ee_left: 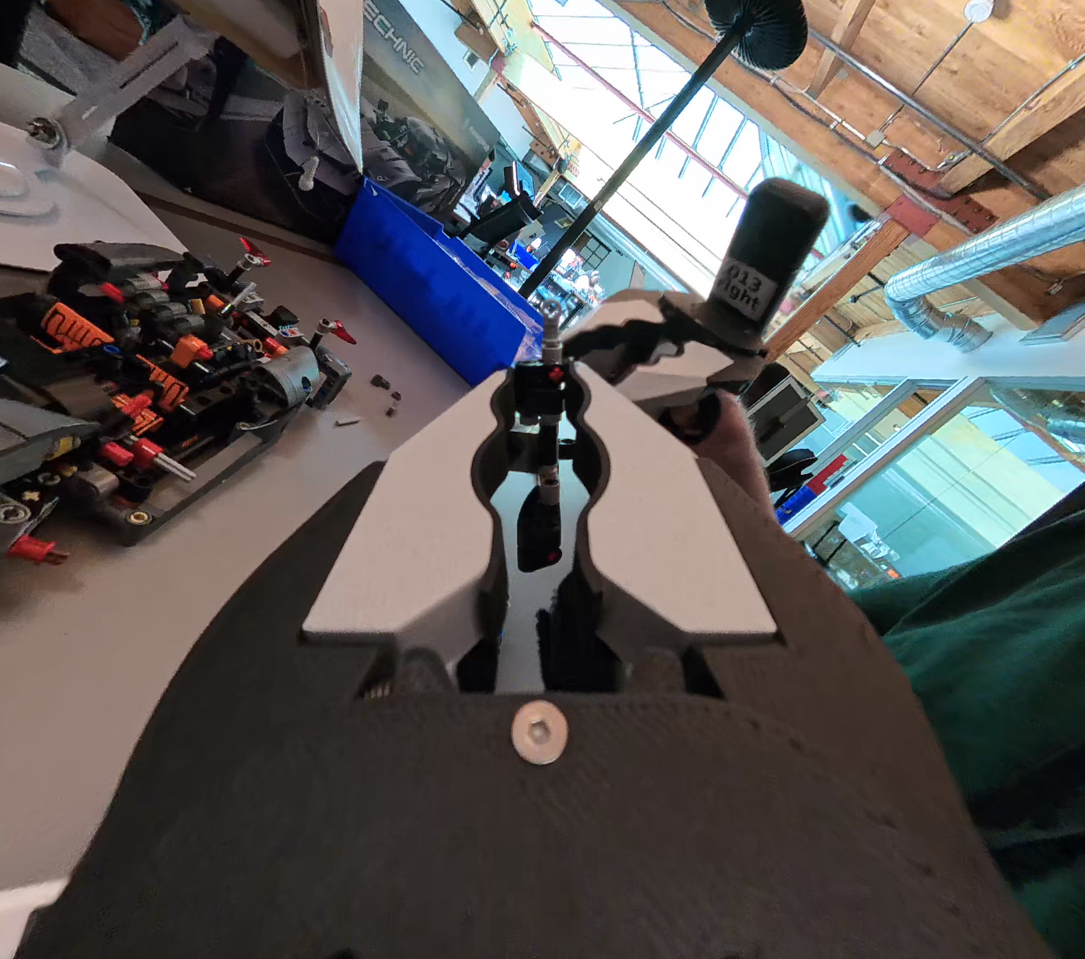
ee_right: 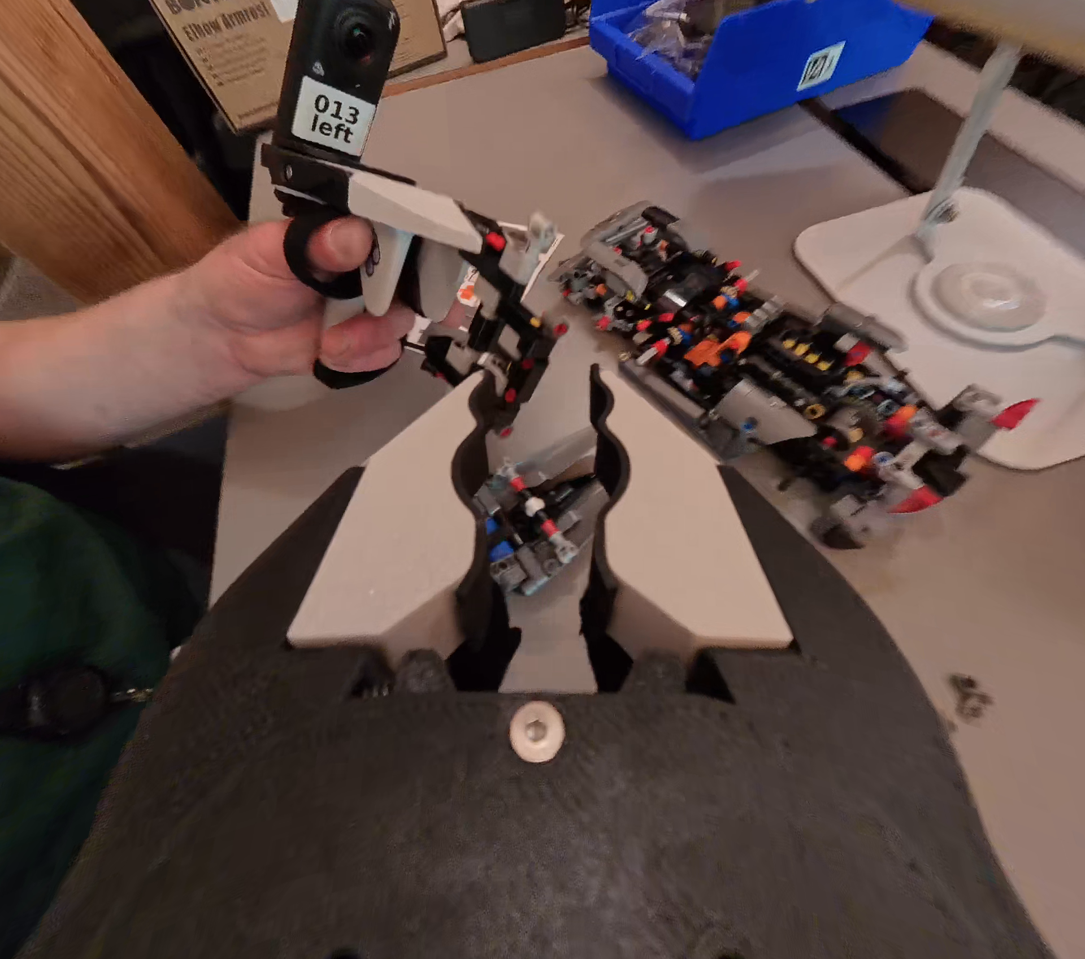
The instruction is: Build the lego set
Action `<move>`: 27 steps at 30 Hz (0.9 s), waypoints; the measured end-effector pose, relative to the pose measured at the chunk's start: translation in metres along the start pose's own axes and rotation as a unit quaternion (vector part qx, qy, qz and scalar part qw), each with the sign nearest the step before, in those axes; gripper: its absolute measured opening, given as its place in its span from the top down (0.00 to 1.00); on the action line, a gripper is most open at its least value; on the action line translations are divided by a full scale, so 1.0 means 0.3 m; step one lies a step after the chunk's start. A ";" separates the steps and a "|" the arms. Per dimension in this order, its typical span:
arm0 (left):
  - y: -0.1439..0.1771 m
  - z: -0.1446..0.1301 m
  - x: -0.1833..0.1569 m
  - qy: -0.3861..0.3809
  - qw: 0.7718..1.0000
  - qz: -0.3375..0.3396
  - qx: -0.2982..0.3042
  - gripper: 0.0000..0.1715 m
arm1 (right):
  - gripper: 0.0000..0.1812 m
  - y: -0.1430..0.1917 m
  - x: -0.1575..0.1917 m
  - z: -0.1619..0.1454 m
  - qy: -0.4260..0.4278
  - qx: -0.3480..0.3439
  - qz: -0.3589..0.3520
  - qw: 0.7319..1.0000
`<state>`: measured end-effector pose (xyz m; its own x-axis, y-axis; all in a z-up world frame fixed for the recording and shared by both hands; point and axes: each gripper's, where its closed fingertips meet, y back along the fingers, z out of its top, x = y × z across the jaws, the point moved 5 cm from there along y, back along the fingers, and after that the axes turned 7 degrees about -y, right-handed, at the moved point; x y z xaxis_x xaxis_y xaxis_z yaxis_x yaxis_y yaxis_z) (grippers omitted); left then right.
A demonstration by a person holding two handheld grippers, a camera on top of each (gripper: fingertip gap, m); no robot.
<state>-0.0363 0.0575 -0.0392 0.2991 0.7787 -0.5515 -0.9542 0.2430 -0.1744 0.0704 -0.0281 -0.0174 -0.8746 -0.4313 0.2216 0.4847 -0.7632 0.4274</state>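
My left gripper [ee_left: 540, 379] is shut on a black lego frame [ee_left: 543, 437], seen edge-on between its fingers. In the right wrist view a hand holds the left gripper [ee_right: 475, 285] up over the table, and the black frame [ee_right: 505, 326] hangs from it with grey pieces on top. My right gripper [ee_right: 537, 390] is shut on a small grey lego sub-assembly [ee_right: 528, 531], held deep between its fingers just below the frame. The right gripper also shows in the left wrist view [ee_left: 587, 343], close behind the frame. The long lego car chassis [ee_right: 763, 361] lies on the table, also visible in the left wrist view [ee_left: 147, 373].
A blue bin [ee_right: 751, 68] of bagged parts stands at the back, also in the left wrist view [ee_left: 434, 285]. A white stand base [ee_right: 969, 297] sits right of the chassis. A cardboard box [ee_right: 282, 9] is at the back left. Small loose pieces [ee_left: 387, 396] lie near the chassis. The left gripper's tips are roughly 6 cm from the right gripper's.
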 end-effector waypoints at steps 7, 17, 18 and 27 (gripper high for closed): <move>-0.024 0.019 0.001 0.010 1.000 -0.014 -0.021 0.92 | 0.75 -0.042 0.006 -0.060 -0.154 -0.060 0.119 0.979; -0.044 -0.023 0.011 0.031 0.999 -0.025 0.001 0.92 | 0.95 -0.038 -0.043 -0.039 -0.176 -0.045 0.179 0.967; -0.039 -0.027 0.019 0.023 1.000 -0.016 0.008 0.91 | 0.96 -0.035 -0.050 -0.034 -0.167 -0.027 0.179 0.969; 0.014 -0.085 0.063 -0.081 0.984 0.081 0.136 0.81 | 0.96 -0.073 -0.129 -0.039 -0.077 0.233 0.195 0.949</move>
<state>-0.0346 0.0584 -0.0711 0.1598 0.8964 -0.4134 -0.9610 0.2370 0.1424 0.0938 -0.0002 -0.0456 -0.6384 -0.5344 0.5539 0.7449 -0.2478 0.6195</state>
